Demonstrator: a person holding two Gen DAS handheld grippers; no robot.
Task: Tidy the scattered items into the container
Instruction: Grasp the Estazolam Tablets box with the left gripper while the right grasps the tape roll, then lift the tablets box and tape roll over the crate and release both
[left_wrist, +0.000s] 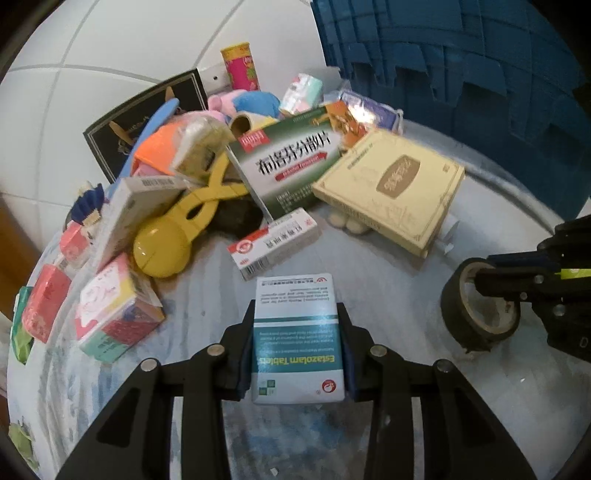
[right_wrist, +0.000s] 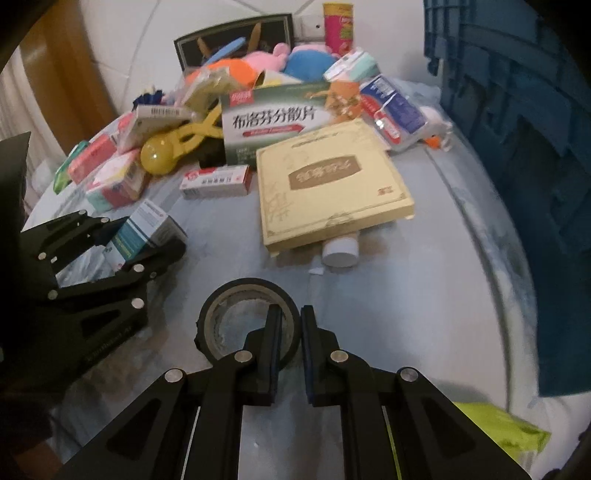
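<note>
A teal and white tablet box (left_wrist: 297, 339) sits between the fingers of my left gripper (left_wrist: 297, 310), whose pads press on its two long sides; its far end rests on the pale cloth. In the right wrist view the same box (right_wrist: 144, 229) shows in the left gripper (right_wrist: 147, 243) at the left. My right gripper (right_wrist: 291, 317) is shut on the wall of a black tape roll (right_wrist: 221, 314), one finger inside the ring and one outside. From the left wrist view the tape roll (left_wrist: 465, 314) and right gripper (left_wrist: 484, 284) are at the right. The blue crate (right_wrist: 517, 110) stands at the far right.
A heap lies beyond: a green medicine box (left_wrist: 288, 162), a flat cream box (left_wrist: 395, 184) over a white bottle (right_wrist: 340, 251), a small red and white box (left_wrist: 273, 243), a yellow clip (left_wrist: 173, 236), tissue packs (left_wrist: 114, 306), plush toys and a pink can (left_wrist: 242, 68).
</note>
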